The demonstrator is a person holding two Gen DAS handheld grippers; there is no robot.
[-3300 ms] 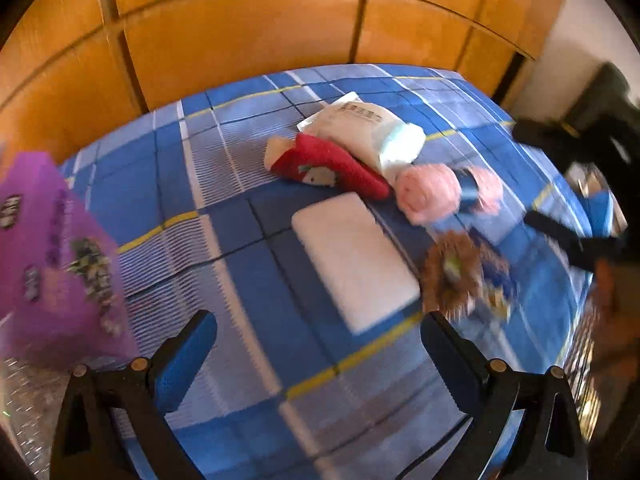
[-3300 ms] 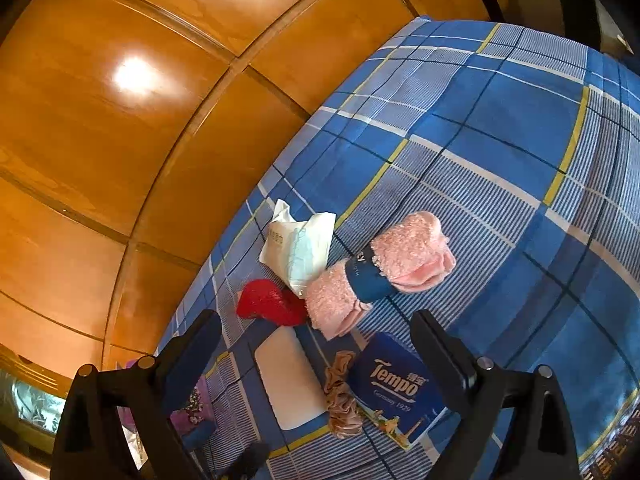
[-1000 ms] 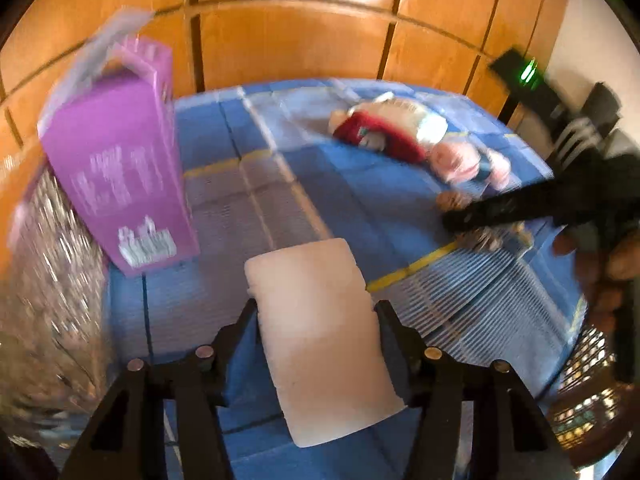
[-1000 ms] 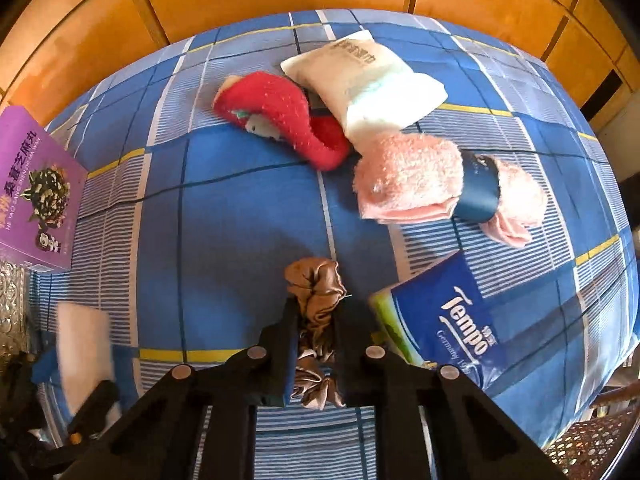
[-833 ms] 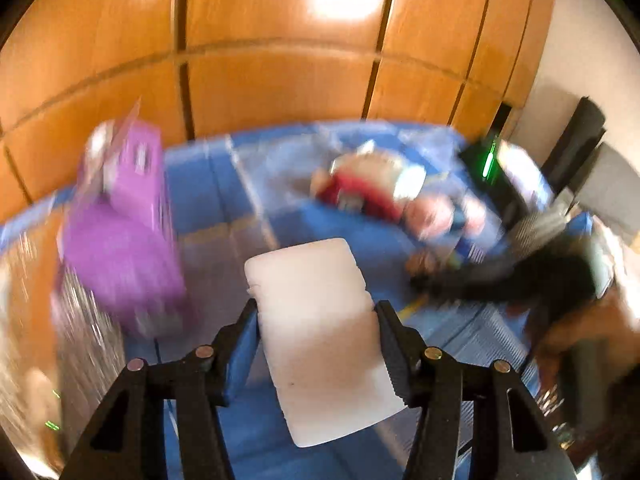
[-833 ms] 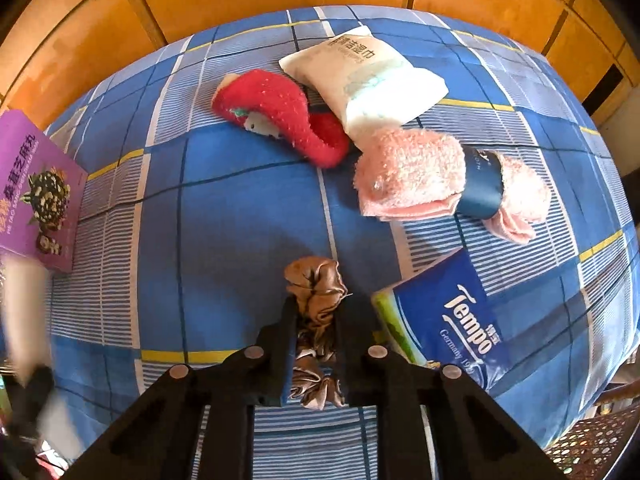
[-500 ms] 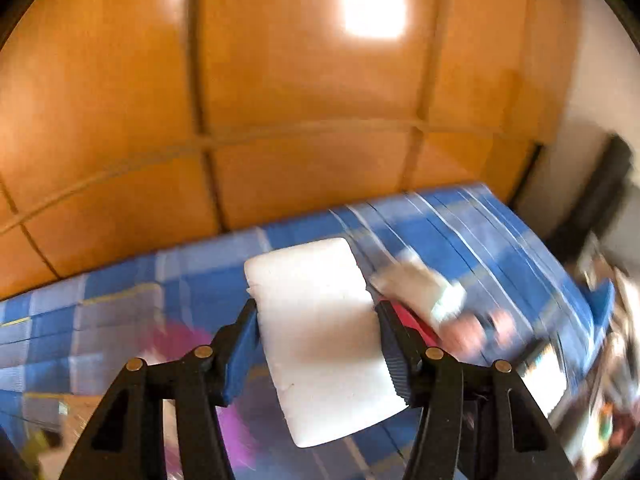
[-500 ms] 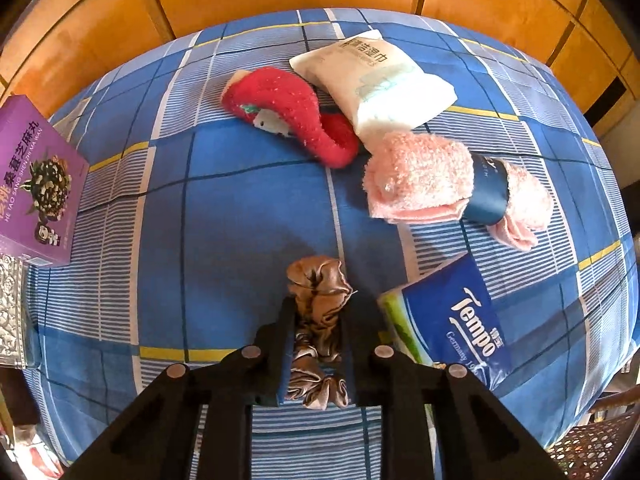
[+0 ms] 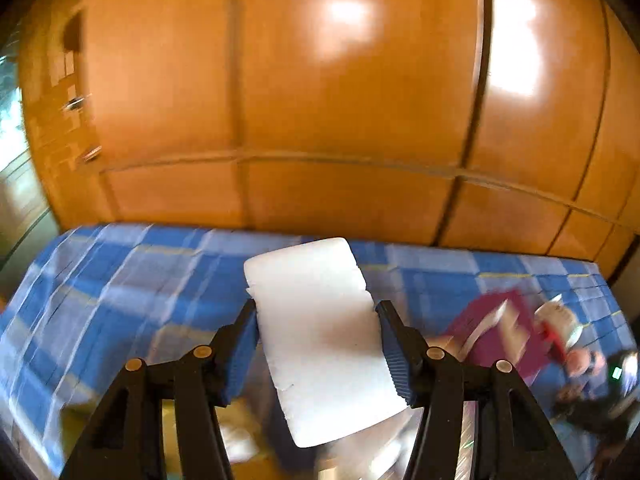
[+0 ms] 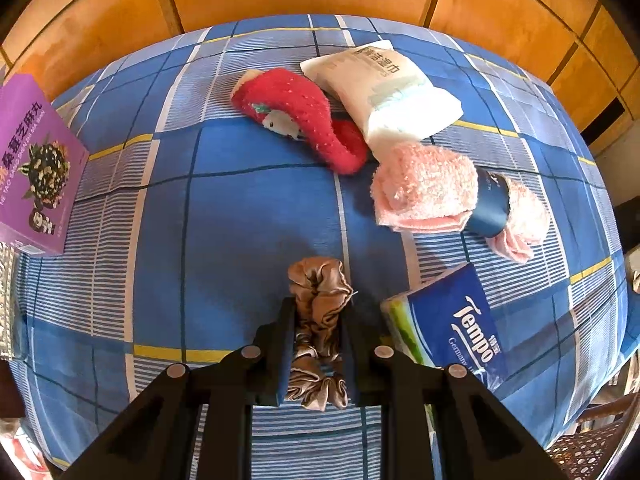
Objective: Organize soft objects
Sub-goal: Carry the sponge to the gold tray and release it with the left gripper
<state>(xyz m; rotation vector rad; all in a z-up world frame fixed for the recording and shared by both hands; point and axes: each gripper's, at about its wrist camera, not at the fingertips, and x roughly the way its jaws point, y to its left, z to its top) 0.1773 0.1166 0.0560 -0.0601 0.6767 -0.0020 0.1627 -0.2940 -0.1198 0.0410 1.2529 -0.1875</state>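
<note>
Left wrist view: the left gripper [image 9: 316,344] is closed on a white foam block [image 9: 320,332], both pads pressed against its long sides, and the block is carried in the air above the blue checked cloth [image 9: 120,280] that covers the surface, before orange wood panelling [image 9: 320,100]. The rest of this view is blurred; a purple box [image 9: 500,332] is seen low at the right.

Right wrist view: the right gripper [image 10: 318,328] is pointed steeply down, its narrow jaws clamped on a bronze satin scrunchie [image 10: 318,292] that lies on the cloth. Just right of it a blue Tempo tissue pack [image 10: 460,320] is seen. Farther back, a pink fluffy roll with a dark band [image 10: 432,188], a red fuzzy sock [image 10: 304,112] and a white wipes packet [image 10: 384,88] are grouped, touching one another. The purple box stands at the left edge.
</note>
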